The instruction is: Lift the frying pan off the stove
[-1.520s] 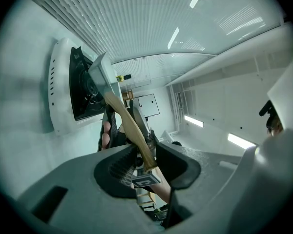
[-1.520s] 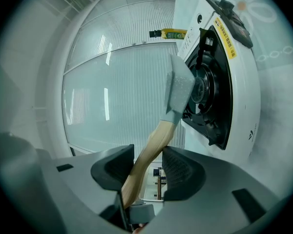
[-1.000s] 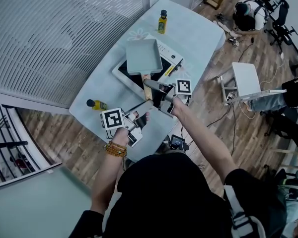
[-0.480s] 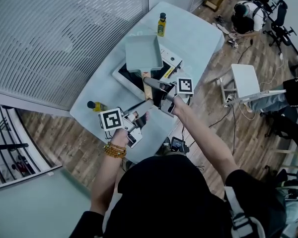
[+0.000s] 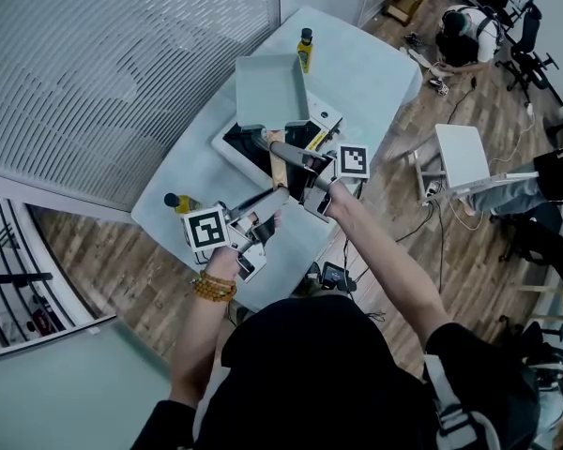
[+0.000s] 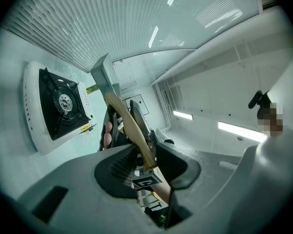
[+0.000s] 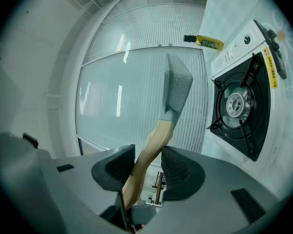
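Head view, mid-lift: grey-green square frying pan with wooden handle (image 5: 272,90) aloft above the white single-burner gas stove (image 5: 324,113), handle clamped by both left gripper (image 5: 280,195) and right gripper (image 5: 280,153); next, probably, raising higher with grips firm and pan level.

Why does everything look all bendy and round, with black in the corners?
Left gripper view: the wide lens bends the slatted wall and the stove, and blackens the corners. Right gripper view: same bulge; the near wooden handle looks huge. Head view: milder bending, mostly sharp.
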Demonstrator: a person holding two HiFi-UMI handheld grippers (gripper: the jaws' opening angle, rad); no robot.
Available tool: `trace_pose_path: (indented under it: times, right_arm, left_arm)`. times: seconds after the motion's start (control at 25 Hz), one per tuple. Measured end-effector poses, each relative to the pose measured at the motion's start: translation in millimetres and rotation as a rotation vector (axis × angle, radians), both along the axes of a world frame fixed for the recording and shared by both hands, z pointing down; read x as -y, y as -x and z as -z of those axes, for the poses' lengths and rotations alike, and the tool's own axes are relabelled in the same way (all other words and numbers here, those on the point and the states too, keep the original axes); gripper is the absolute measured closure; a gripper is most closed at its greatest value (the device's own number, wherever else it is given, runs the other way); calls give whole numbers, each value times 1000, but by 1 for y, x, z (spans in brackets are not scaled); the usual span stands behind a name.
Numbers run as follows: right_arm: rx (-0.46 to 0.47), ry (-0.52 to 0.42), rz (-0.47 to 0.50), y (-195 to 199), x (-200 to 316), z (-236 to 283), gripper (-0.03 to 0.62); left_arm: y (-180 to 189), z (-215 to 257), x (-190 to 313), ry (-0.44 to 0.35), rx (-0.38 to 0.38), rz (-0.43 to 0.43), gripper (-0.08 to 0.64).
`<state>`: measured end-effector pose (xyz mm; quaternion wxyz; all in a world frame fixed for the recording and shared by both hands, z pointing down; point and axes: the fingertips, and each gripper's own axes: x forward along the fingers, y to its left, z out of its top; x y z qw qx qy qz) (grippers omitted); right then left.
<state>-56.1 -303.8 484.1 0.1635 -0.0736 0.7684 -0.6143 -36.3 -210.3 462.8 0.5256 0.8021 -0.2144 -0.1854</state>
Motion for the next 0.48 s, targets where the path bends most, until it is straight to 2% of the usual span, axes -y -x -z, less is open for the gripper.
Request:
trace_pose_path:
  times: [0.36,0.48]
  right_arm:
    - [23,-108,14,-7,-9,46,433]
    - [31,-131,8,-9,-14,58,433]
  left_arm:
    - [-6,32,-9,-101,104,-18,431]
    - [-8,43,-15,-130,111,-29,431]
